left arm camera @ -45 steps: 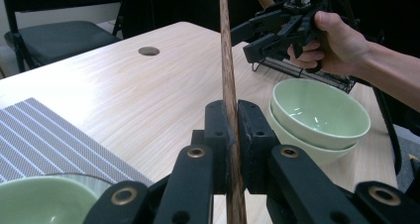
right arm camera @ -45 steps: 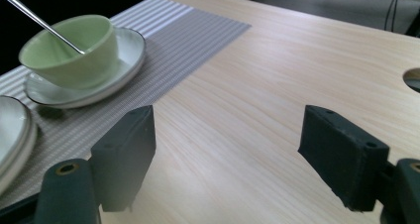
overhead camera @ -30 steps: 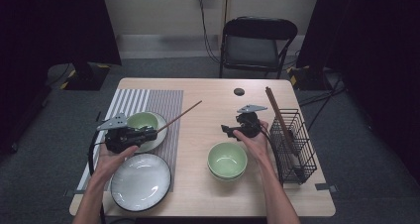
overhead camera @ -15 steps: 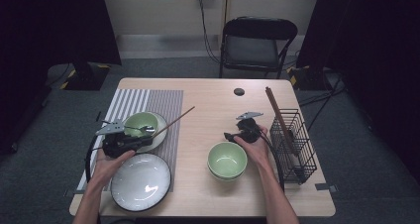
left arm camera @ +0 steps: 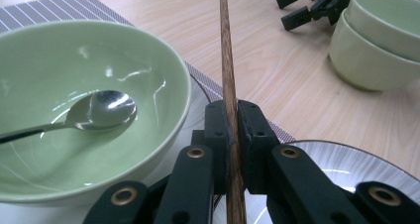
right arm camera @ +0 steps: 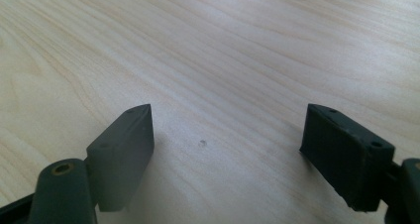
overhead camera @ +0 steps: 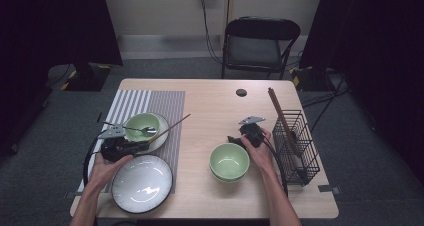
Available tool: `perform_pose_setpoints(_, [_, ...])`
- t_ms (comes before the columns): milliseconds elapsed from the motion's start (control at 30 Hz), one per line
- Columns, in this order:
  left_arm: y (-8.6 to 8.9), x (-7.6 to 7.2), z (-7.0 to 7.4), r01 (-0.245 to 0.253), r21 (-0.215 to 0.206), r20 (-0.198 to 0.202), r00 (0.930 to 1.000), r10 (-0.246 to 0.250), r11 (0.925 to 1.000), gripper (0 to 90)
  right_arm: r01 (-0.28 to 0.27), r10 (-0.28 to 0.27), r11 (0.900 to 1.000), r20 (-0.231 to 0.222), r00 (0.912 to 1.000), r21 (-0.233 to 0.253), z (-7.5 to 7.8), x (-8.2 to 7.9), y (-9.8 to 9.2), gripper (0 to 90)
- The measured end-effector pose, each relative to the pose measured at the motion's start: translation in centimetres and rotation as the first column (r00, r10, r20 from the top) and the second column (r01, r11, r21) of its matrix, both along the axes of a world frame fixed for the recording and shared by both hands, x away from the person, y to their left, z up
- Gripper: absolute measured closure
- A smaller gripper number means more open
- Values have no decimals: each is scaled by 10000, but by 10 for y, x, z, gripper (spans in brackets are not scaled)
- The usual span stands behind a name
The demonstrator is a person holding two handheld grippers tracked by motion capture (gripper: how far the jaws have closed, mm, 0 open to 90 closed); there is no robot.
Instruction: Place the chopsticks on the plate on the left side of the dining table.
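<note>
Pointing away toward the table's far right, chopstick point(left arm camera: 228, 65) lies nearly level.

Three green bowls stood on the table: one point(overhead camera: 141, 126) on the striped placemat point(overhead camera: 145, 102), with a single spoon point(overhead camera: 131, 129) in it, and two stacked point(overhead camera: 229, 162) near the middle. There were two plates, a white one point(overhead camera: 159, 136) under the first bowl and a larger one point(overhead camera: 142, 182) at the front edge. One wooden chopstick point(left arm camera: 227, 65) was there, one wire rack point(overhead camera: 298, 145), two grippers point(overhead camera: 137, 147) point(overhead camera: 231, 140), and one folding chair point(overhead camera: 260, 43) behind.
</note>
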State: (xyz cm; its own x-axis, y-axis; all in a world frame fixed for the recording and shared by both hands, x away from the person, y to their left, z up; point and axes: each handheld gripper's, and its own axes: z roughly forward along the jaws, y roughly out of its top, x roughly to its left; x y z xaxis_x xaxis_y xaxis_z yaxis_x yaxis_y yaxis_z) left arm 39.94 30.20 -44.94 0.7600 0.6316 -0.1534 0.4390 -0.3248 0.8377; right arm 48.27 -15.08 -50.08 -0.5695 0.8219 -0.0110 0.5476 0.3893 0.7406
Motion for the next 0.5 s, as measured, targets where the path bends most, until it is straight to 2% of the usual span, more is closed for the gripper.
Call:
perform_pose_setpoints(433, [8,6,-18,-381,282,-547,9977,396,9989,842,1,-1,10000,0,10000,-2,0,0,0,198])
perform_pose_setpoints(500, [9,6,-20,-396,432,-567,9975,421,9983,841,0,0,10000,-2,10000,3,0,0,0,198])
